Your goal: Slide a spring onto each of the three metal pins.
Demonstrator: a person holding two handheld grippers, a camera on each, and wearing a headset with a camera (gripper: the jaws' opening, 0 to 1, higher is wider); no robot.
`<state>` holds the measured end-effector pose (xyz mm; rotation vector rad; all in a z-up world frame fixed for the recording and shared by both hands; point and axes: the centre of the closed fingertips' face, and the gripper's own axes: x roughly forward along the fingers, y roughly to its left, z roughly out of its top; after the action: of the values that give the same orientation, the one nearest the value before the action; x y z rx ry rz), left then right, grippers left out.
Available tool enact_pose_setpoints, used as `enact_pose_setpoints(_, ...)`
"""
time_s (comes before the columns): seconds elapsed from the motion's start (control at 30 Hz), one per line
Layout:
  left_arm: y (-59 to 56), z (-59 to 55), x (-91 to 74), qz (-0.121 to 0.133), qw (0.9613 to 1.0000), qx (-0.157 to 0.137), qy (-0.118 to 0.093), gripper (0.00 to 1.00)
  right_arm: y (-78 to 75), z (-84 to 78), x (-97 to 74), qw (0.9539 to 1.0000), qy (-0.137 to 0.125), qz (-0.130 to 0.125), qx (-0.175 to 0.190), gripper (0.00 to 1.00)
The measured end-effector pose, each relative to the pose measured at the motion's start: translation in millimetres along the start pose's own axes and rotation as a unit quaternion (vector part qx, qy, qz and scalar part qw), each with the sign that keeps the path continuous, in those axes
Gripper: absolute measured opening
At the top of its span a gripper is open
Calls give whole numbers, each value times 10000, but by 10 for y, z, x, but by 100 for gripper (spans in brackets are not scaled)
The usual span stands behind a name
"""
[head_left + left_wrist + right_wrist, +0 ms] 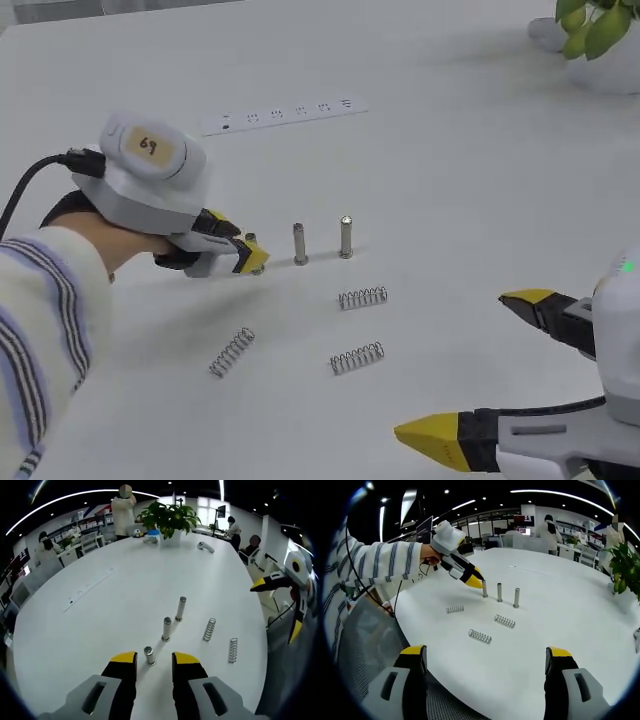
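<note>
Three upright metal pins stand in a row on the white table (450,150): the left pin (149,655), the middle pin (299,244) and the right pin (346,237). My left gripper (254,259) is open, its yellow tips on either side of the left pin without touching it. Three springs lie loose on the table: one (362,297) just in front of the pins, one (357,357) nearer me, one (232,352) to the left. My right gripper (470,365) hovers wide open at the near right, holding nothing.
A white power strip (285,114) lies behind the pins. A potted plant (595,25) stands at the far right corner. Beyond the table, people (125,507) sit and stand at other desks. A mesh chair (365,650) sits by the table's near edge.
</note>
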<state>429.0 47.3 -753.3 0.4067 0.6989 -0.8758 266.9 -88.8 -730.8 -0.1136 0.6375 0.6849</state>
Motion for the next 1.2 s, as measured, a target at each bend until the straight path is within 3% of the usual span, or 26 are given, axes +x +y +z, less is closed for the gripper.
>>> enact_pose_setpoints(0.13,-53,-34,-39,-16,10000,94,23,22,-3,6,1,10000,-1,2,22,97)
enact_pose_setpoints(0.3,-90,-115,-89,-23,10000,-30,23,24,5,1,7,10000,-4,-3,42,97)
enact_pose_setpoints(0.53,-276,-353,-115,-213,9995,-134,187,26,22,0,21,10000,32,27,14,97)
enact_pose_setpoints(0.9,-551,-590,-208,-384,9981,-418,230,23,37,-11,27,9999,65,74,43,97)
enact_pose_setpoints(1.07,-520,-738,-228,-257,9979,-499,324,23,39,-27,22,9999,109,100,34,97)
enact_pose_setpoints(1.2,-532,-760,-257,-230,9979,-539,283,22,20,-35,21,9999,106,54,92,98)
